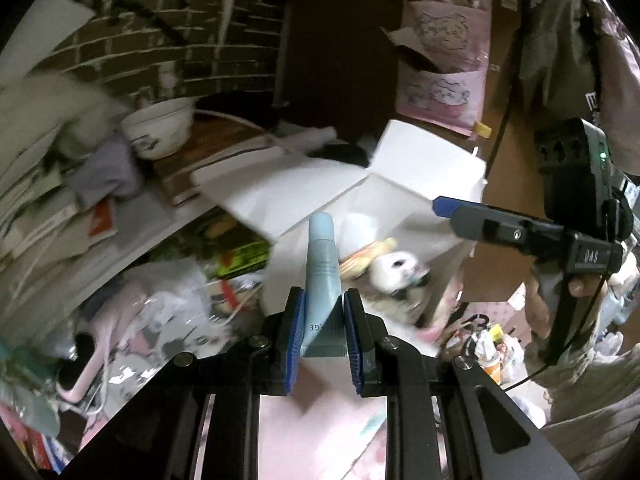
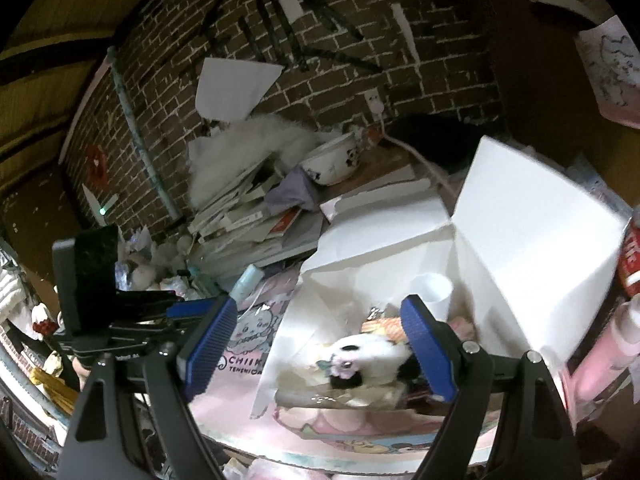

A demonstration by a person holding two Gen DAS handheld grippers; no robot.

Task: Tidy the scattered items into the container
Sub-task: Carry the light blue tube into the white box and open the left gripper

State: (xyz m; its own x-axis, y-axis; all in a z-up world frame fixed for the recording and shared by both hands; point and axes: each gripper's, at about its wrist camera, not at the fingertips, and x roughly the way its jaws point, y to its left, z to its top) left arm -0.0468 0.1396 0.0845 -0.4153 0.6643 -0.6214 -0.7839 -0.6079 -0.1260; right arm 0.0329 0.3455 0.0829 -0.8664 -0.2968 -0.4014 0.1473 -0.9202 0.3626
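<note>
Left gripper [image 1: 323, 320]: clamped tight on a pale blue tube [image 1: 323, 276], blue fingers [image 1: 297, 336] pressing either side of its flat crimped end; cap end pointing away, toward the white box.
Pale blue tube: held in the air, clear of the table, in front of the box opening; also seen in the right wrist view [image 2: 247, 280], beyond the left gripper's body.
Right gripper [image 2: 324, 346]: fingers spread wide, holding nothing; blue fingers [image 2: 428, 348] straddling the near side of the box, panda toy visible between them but not touched.
White box [image 2: 520, 216]: open, flaps raised, standing on the pink printed table cover [image 2: 256, 360] toward the table's right side; far flap tilted back.
Inside the box: a black-and-white panda plush [image 2: 368, 360] with a small flower, a white cup [image 2: 434, 292] behind it, something orange-striped [image 2: 384, 326] beside them; bottom contents blurred.
Table's far edge: a white patterned bowl [image 2: 334, 160], a slumped stack of books and papers [image 2: 240, 216], a grey cloth [image 2: 292, 194], white fluffy material [image 2: 256, 140] against the brick wall [image 2: 320, 40].
Table's left edge: crumpled plastic bags and pink items [image 1: 160, 300], too blurred to name singly.
Table's right edge: a red can [image 2: 632, 256], partly cut off.
Person: a hand [image 1: 580, 284] gripping the right gripper's handle in the left wrist view.
</note>
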